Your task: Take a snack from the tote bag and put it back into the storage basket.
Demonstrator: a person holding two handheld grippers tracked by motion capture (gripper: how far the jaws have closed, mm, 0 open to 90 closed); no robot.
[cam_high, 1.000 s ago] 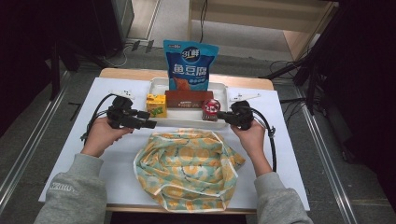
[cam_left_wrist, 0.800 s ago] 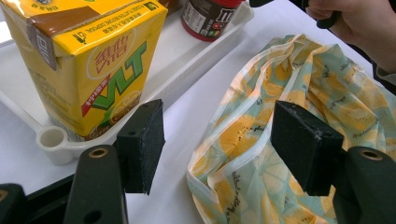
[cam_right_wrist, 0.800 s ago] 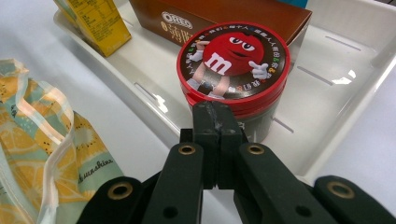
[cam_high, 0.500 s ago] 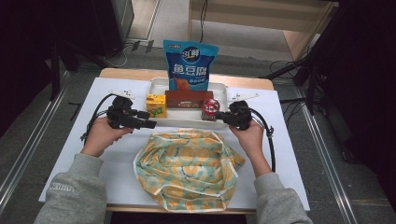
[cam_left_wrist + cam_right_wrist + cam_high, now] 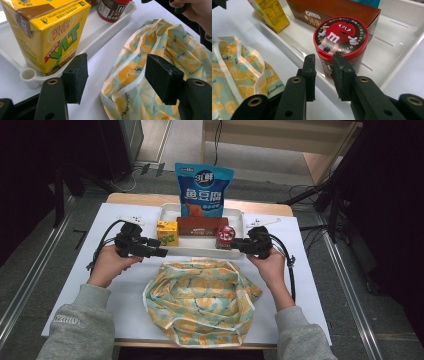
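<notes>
Jaws, right gripper view: right gripper (image 5: 323, 66) has a narrow gap between its pads, which have just been opening — nothing between them; the red-lidded candy tub (image 5: 340, 41) stands just beyond the tips, untouched.
Jaws, left gripper view: left gripper (image 5: 116, 75) spread wide, nothing between the pads.
High view, hands: two grippers, one in each hand, point inward along the near rim of the white tray (image 5: 170, 251); left gripper (image 5: 161, 253) by the tray's left end, right gripper (image 5: 236, 243) at the tub's side.
High view, tray contents: four things — one yellow drink carton (image 5: 167, 232) at the left, one brown biscuit box (image 5: 202, 226) in the middle, one candy tub (image 5: 225, 236) at the right, one blue snack pouch (image 5: 203, 190) upright at the back.
High view, cloth bag: one lemon-print bag (image 5: 200, 300) crumpled on the white table cover (image 5: 125, 285), just near of the tray, between the two forearms.
Left gripper view, surroundings: carton (image 5: 47, 35) fills the tray's corner close to the left pad; tray rim (image 5: 30, 76) lies between carton and jaws; bag (image 5: 150, 47) under the right pad; tub (image 5: 112, 10) farther off.
Right gripper view, obstacles: tray's near rim (image 5: 294, 51) runs across before the tub; biscuit box (image 5: 332, 12) touches or nearly touches the tub behind; carton (image 5: 270, 13) apart at upper left; bag (image 5: 239, 67) at the left.
</notes>
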